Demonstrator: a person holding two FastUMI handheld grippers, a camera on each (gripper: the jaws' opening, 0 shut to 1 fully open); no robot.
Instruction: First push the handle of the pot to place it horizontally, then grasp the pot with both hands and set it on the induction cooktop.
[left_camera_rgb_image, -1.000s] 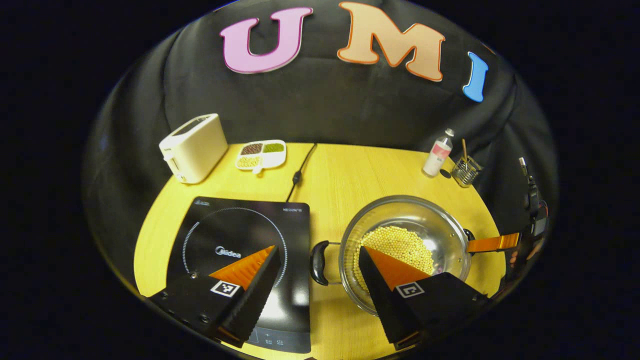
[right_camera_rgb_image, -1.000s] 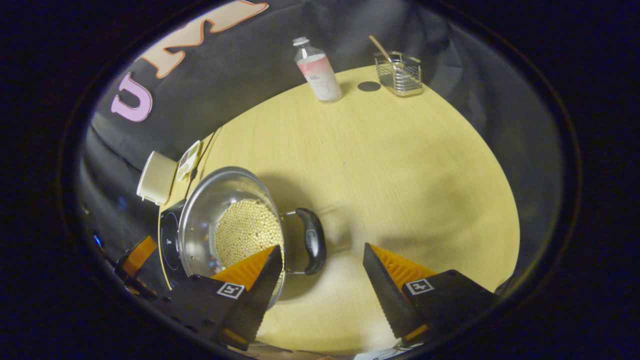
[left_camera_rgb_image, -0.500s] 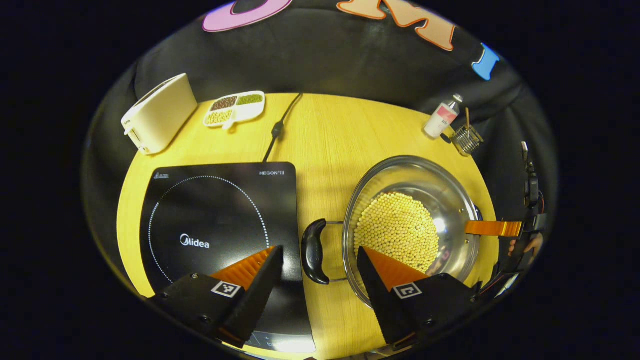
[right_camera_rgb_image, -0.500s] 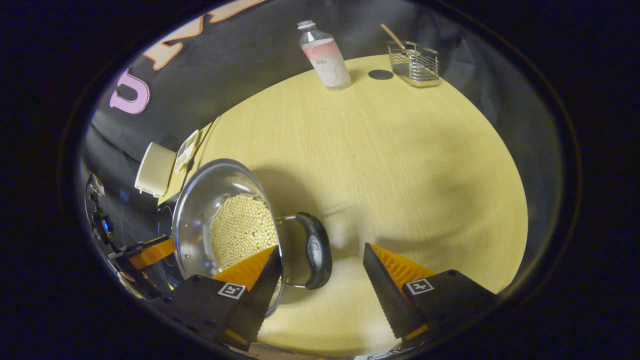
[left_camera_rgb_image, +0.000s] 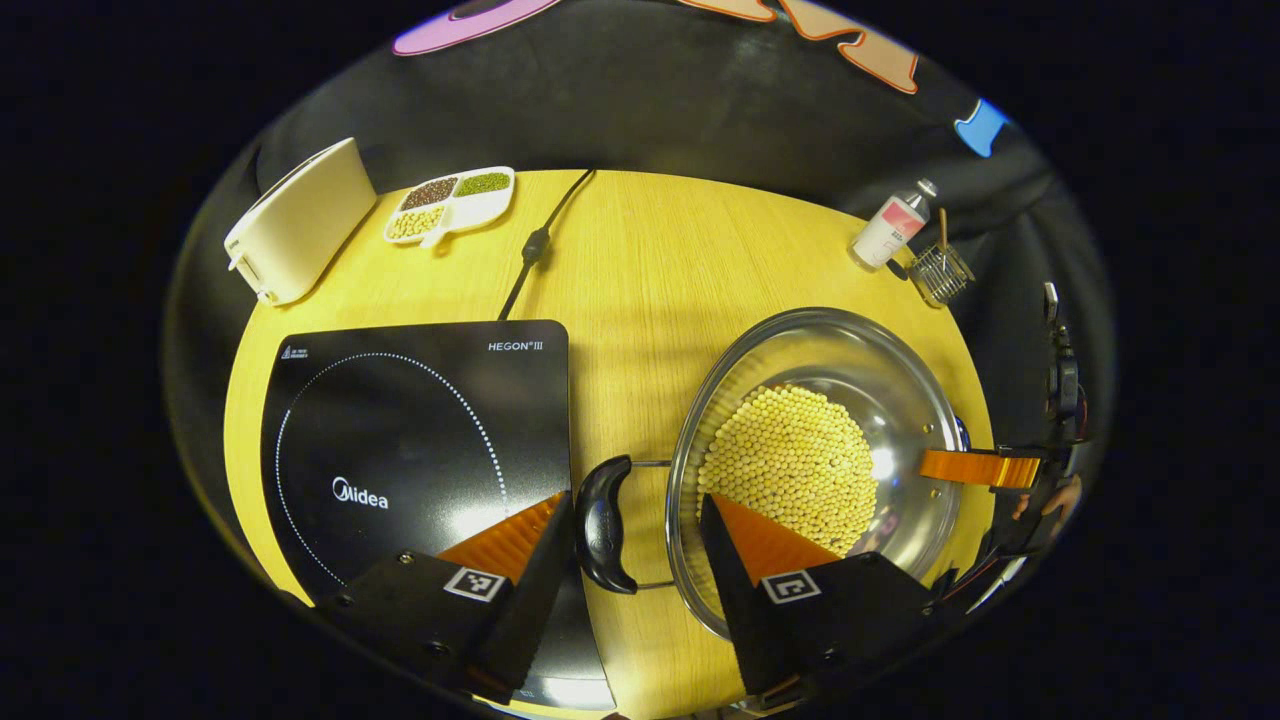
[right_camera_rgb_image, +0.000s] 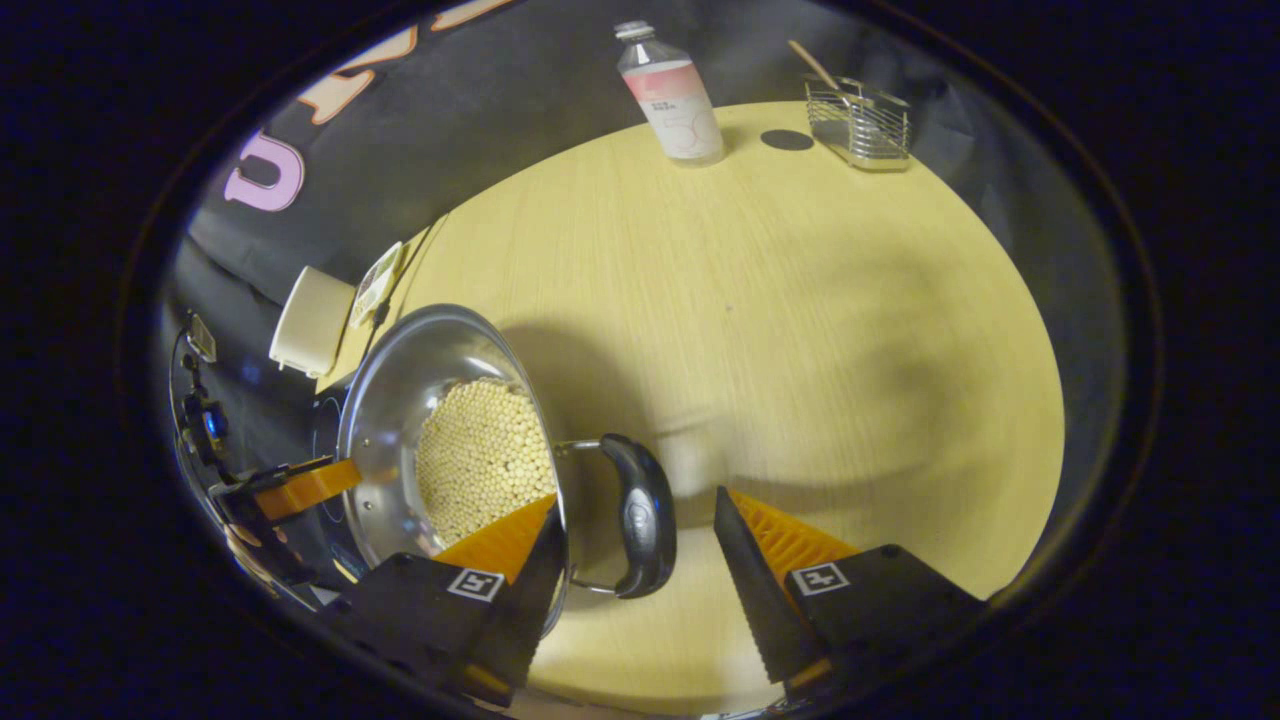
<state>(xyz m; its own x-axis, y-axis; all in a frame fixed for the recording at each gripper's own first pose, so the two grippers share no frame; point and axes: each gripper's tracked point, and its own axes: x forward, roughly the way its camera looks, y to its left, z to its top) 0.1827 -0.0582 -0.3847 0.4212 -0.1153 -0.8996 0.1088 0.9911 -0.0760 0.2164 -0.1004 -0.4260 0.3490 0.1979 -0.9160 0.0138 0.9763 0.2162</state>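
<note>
I count one pot (left_camera_rgb_image: 815, 465) with two black handles, one cooktop (left_camera_rgb_image: 415, 430), one toaster (left_camera_rgb_image: 300, 220), one three-part dish (left_camera_rgb_image: 450, 200), one bottle (right_camera_rgb_image: 672, 92), one wire basket (right_camera_rgb_image: 858, 122) and one cord (left_camera_rgb_image: 535, 245) on my table (left_camera_rgb_image: 650, 260). The pot, its bottom covered in pale beans (right_camera_rgb_image: 485, 460), sits on the table just beside the cooktop's right edge, not on it. My left gripper (left_camera_rgb_image: 635, 535) is spread, its fingers either side of the near handle (left_camera_rgb_image: 600, 525); one finger is over the cooktop's corner, the other over the pot's rim, neither pressing the handle. My right gripper (right_camera_rgb_image: 638, 535) is spread the same way around the other handle (right_camera_rgb_image: 645, 530), one finger over the rim, one over bare table. Both point down at a slant from above, facing each other across the pot; in the left gripper view, a hand (left_camera_rgb_image: 1050, 497) shows behind the far gripper.
</note>
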